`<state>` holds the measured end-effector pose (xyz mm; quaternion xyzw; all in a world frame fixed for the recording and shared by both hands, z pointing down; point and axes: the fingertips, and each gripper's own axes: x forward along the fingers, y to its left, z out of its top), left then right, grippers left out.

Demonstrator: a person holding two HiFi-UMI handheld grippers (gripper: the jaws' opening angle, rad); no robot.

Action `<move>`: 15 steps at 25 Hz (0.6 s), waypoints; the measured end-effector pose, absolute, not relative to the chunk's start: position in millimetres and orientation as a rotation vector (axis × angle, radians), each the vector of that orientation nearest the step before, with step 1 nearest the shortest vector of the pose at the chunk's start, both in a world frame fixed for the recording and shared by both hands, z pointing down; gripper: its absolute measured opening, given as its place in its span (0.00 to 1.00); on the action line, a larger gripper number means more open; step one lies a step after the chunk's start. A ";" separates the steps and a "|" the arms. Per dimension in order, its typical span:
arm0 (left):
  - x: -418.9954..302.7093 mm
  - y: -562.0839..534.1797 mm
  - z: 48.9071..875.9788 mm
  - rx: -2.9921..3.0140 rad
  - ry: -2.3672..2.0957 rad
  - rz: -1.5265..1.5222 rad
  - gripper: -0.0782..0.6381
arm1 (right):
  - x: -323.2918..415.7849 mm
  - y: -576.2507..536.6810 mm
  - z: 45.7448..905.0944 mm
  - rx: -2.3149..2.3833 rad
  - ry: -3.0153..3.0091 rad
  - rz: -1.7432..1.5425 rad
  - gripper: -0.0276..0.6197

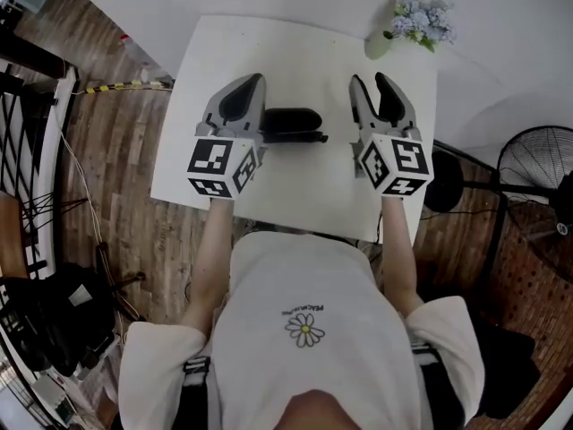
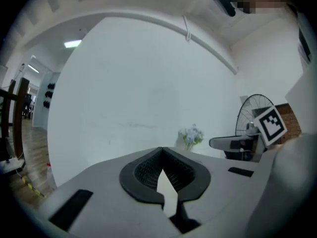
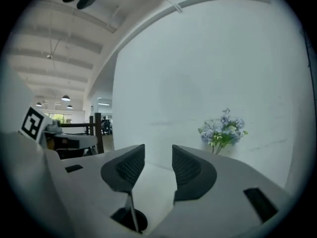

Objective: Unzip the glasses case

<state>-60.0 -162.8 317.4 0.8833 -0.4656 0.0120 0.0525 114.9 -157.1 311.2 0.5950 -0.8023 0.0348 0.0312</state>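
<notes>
A black oblong glasses case [image 1: 291,122] lies on the white table [image 1: 210,56], between my two grippers in the head view. My left gripper [image 1: 254,82] is held to the case's left, clear of it. Its jaws are shut tip to tip with nothing in them [image 2: 161,149]. My right gripper [image 1: 372,82] hangs to the case's right, also clear of it. Its jaws stand open and empty [image 3: 158,150]. Both gripper views look level at a white wall, and the case shows in neither of them.
A vase of pale blue flowers [image 1: 419,16] stands at the table's far right corner, also visible as flowers [image 2: 190,135] and flowers [image 3: 223,130]. A standing fan [image 1: 537,164] is right of the table. Black gear [image 1: 54,321] lies on the wooden floor at the left.
</notes>
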 end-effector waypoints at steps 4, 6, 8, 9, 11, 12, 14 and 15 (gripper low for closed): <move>-47.3 -161.1 270.4 2.738 -1.550 -0.132 0.13 | 127.8 -133.2 288.3 1.942 -2.453 0.011 0.19; -39.1 -151.7 264.9 2.793 -1.586 -0.133 0.13 | 132.7 -123.4 288.7 1.994 -2.399 -0.032 0.12; -33.0 -143.0 263.9 2.840 -1.613 -0.130 0.13 | 136.2 -113.0 292.2 2.030 -2.352 -0.062 0.05; -31.6 -140.0 263.5 2.851 -1.621 -0.141 0.13 | 137.5 -108.1 294.0 2.042 -2.340 -0.065 0.05; -30.1 -137.3 263.3 2.858 -1.633 -0.159 0.13 | 141.2 -100.5 298.8 2.057 -2.317 -0.063 0.05; -29.1 -137.1 263.6 2.861 -1.636 -0.157 0.13 | 143.7 -97.8 301.3 2.063 -2.301 -0.065 0.05; -27.3 -138.1 264.6 2.863 -1.639 -0.147 0.13 | 148.8 -93.9 305.2 2.070 -2.277 -0.068 0.05; -26.9 -138.8 265.1 2.863 -1.640 -0.142 0.13 | 150.7 -92.9 306.3 2.072 -2.270 -0.070 0.05</move>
